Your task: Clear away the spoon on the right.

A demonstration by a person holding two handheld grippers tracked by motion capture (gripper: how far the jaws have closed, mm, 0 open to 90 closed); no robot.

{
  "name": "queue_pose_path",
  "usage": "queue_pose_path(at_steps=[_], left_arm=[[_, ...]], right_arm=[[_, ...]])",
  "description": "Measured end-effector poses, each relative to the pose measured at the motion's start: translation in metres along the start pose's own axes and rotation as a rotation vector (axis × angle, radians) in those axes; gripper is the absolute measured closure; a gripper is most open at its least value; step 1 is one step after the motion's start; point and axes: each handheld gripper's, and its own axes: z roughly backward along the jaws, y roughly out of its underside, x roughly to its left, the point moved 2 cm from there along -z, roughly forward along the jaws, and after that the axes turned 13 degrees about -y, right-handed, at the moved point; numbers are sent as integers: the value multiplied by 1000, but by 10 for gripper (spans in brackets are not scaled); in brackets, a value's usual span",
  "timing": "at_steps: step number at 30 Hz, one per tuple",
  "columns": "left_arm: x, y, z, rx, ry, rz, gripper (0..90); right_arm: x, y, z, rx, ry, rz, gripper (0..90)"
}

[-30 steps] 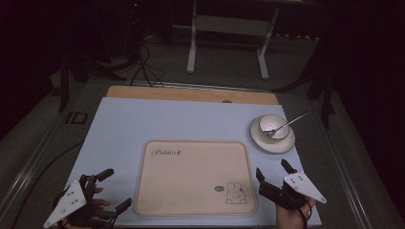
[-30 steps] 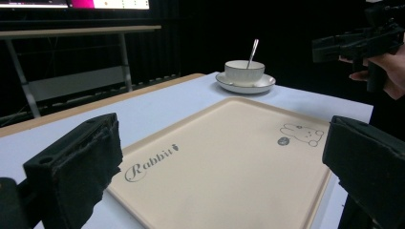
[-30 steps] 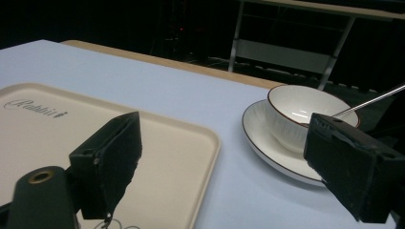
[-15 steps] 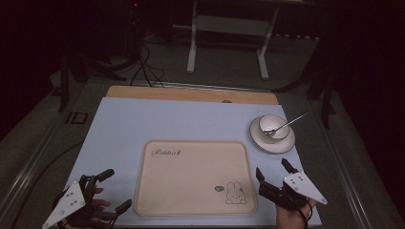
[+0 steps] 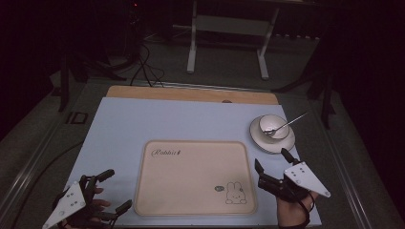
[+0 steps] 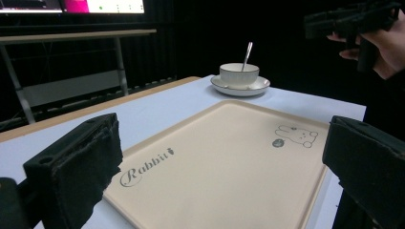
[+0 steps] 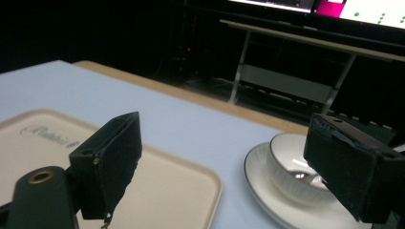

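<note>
High view: beige tray point(image 5: 193, 176) flat on the pale desk point(image 5: 143, 119), printed with a rabbit at its 5 o'clock corner. Cup point(image 5: 273, 126) on a saucer point(image 5: 272, 140) at 2 o'clock from the tray, well apart from it, with a spoon point(image 5: 286, 124) inside, handle leaning toward 2 o'clock. Left tongs point(image 5: 112, 191) at 8 o'clock of the tray, spread wide and empty, just beside the tray's edge. Right tongs point(image 5: 272, 161) at 4 o'clock of the tray, released as well, near the saucer but apart from it.

Left gripper view: left tongs point(image 6: 219, 176) gaping over the tray point(image 6: 224, 162), nothing between the pads. Cup point(image 6: 239, 74) with spoon point(image 6: 248, 49) at 12 o'clock; right tongs point(image 6: 353, 19) in a hand point(image 6: 389, 45) at 2 o'clock.

Right gripper view: right tongs point(image 7: 229, 167) wide apart, holding nothing. Tray point(image 7: 162, 186) corner low at 7 o'clock, cup point(image 7: 298, 164) and saucer point(image 7: 267, 191) at 4 o'clock, partly behind one pad.
</note>
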Motion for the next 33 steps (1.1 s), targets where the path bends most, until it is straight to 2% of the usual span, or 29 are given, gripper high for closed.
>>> queue_pose_path(at_steps=[5, 11, 14, 15, 16, 23, 27, 28, 29, 33], left_arm=[[0, 0, 0, 1, 0, 1, 0], [0, 0, 0, 3, 2, 1, 0], [1, 1, 0, 3, 1, 1, 0], [1, 1, 0, 3, 1, 2, 0], [1, 1, 0, 3, 2, 1, 0], [0, 1, 0, 5, 6, 0, 0], [0, 1, 0, 8, 6, 0, 0], [-1, 1, 0, 4, 6, -1, 0], [-1, 1, 0, 4, 6, -1, 0], [-1, 1, 1, 6, 3, 2, 0]], right_arm=[[-10, -14, -5, -20, 9, 3, 124], [-21, -23, -11, -13, 24, 4, 120], [-33, -26, -16, -2, 24, -30, 110], [-33, -26, -16, -2, 24, -30, 110], [-39, -28, -18, 3, 23, -46, 109], [-58, -34, -21, 2, 67, -23, 108], [-74, -38, -23, 1, 89, -55, 107], [-83, -39, -24, 2, 99, -66, 104], [-83, -39, -24, 2, 99, -66, 104], [-100, -39, -28, 16, 113, -106, 100]])
